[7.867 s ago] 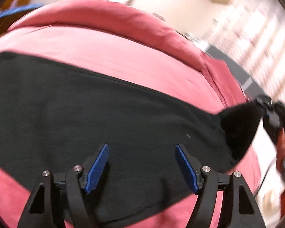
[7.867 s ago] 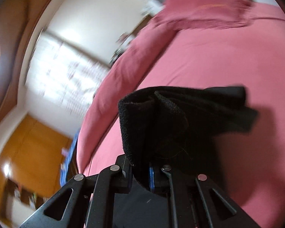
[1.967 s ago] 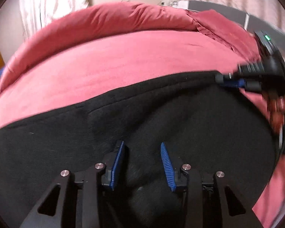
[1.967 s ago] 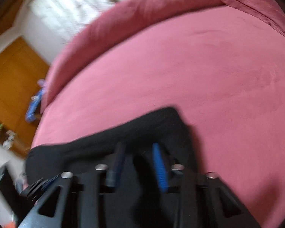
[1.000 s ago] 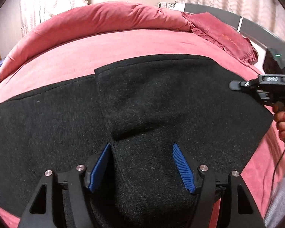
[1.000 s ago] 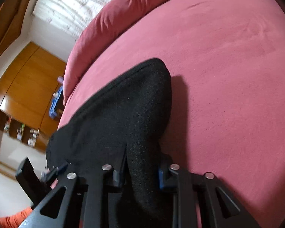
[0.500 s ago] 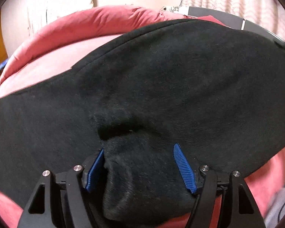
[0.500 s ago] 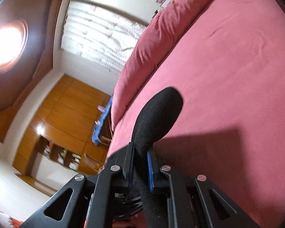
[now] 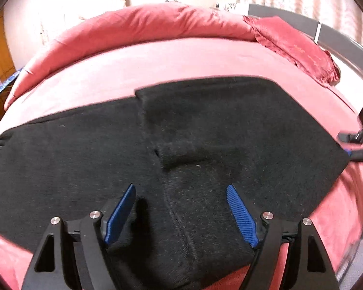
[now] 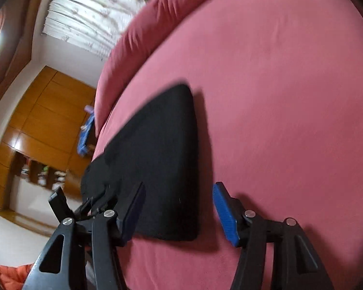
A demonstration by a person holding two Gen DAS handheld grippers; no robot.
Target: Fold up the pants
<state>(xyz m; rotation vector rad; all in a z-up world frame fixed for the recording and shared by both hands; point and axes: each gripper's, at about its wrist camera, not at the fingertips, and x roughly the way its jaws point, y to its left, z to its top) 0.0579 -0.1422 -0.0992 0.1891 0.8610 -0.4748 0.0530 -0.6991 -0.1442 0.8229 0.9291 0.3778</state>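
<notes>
The black pants point(image 9: 205, 145) lie on the pink bed point(image 9: 157, 67), one end doubled over the rest. Both claws have just been opening. The left claw point(image 9: 181, 207) stands wide over the near edge of the fold, cloth between its fingers but not pinched. The right claw point(image 10: 176, 210) is wide too, its pads clear of the folded corner. I reckon the loose top layer could slide or spring back crooked, since the fabric looks thick. A finger dragging on withdrawal could rumple the fold.
</notes>
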